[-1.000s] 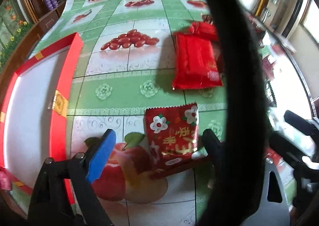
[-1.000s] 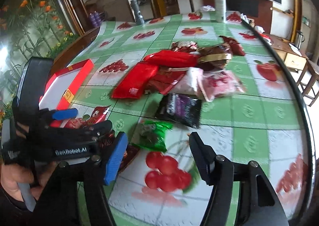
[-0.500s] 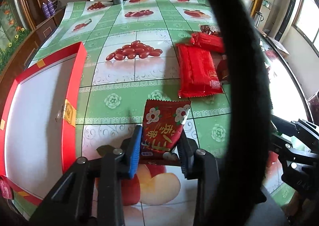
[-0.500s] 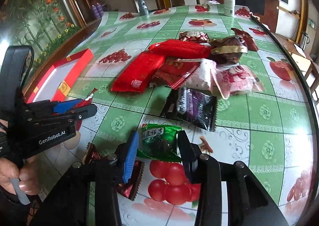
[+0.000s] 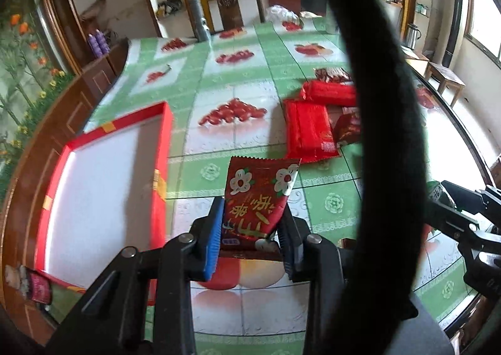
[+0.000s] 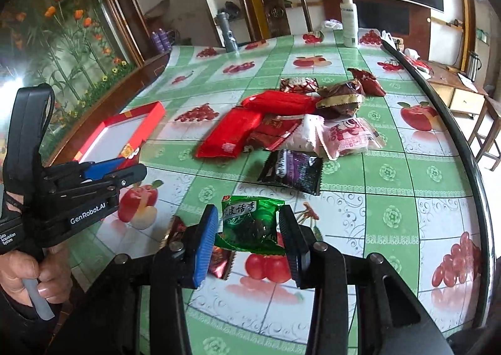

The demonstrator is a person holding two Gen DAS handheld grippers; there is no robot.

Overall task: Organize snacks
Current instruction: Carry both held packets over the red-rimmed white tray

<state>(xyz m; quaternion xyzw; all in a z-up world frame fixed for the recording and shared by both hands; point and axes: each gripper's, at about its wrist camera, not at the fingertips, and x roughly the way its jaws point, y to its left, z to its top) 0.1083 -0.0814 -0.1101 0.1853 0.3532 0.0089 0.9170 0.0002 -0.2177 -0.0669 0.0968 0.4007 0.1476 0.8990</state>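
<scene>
Both grippers, left (image 5: pixel 250 223) and right (image 6: pixel 249 229), have their jaws clamped.

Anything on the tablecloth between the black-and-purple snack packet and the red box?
No: the right wrist view shows only bare green-and-white fruit-print tablecloth between the black-and-purple snack packet and the shallow red box.

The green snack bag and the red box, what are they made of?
The green snack bag, pinched in the right tool, looks like thin glossy plastic film: it crinkles, shines, and part looks see-through. The red box looks like stiff cardboard, red outside and matte white inside; its straight thin walls and flat floor suggest that, though I can't be sure.
</scene>
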